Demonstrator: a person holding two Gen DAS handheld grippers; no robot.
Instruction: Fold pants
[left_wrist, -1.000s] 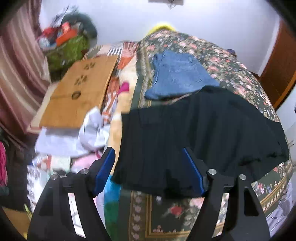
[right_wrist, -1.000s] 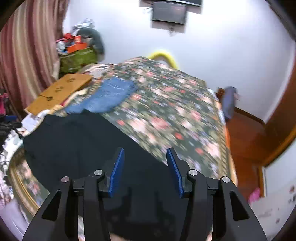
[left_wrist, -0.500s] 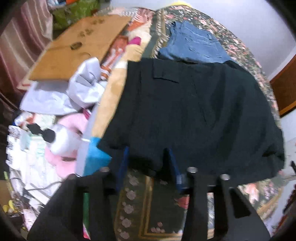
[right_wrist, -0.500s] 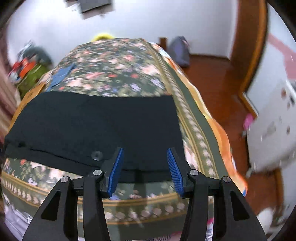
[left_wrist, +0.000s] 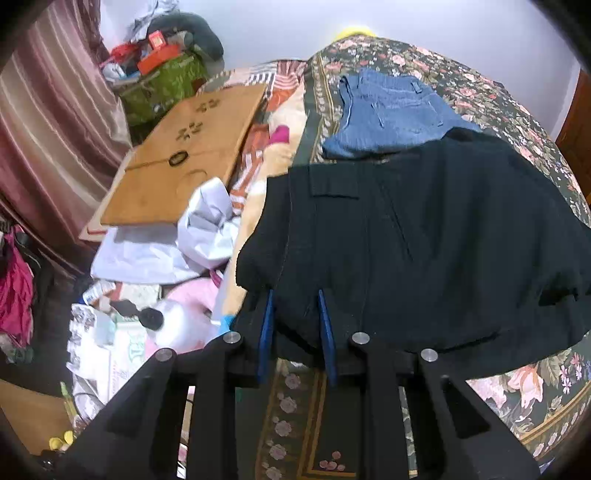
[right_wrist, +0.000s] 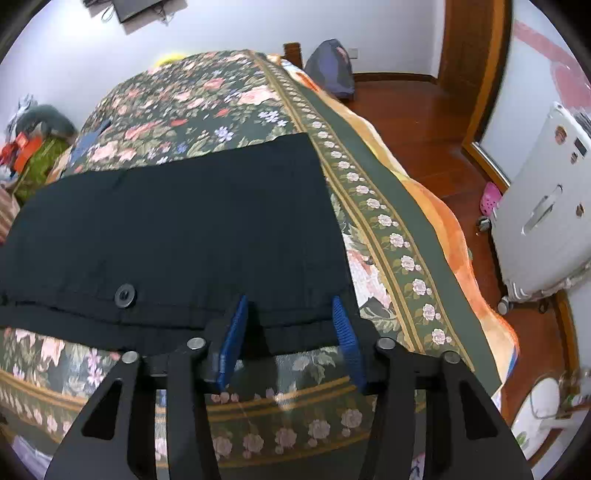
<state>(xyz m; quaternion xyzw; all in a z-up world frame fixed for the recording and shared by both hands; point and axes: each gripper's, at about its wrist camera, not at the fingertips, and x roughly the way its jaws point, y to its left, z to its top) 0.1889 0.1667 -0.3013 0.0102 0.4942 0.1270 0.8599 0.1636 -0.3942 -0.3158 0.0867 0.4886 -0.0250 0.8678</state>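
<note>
The black pants (left_wrist: 424, 236) lie spread flat across the floral bedspread (right_wrist: 207, 96), the cloth smooth and matte, with a flap pocket and long seams showing; a round black button (right_wrist: 125, 294) sits near the waist edge. The left gripper (left_wrist: 295, 295) has just been closing, and the near hem is pinched between its blue pads. The right gripper (right_wrist: 290, 304) has also been closing; its jaws straddle the waistband's edge, still apart. Folded blue jeans (left_wrist: 388, 110) lie beyond.

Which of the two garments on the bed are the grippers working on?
The black pants, spread along the bed's near edge; both grippers sit at their hem. The folded blue jeans lie farther back, untouched.
</note>
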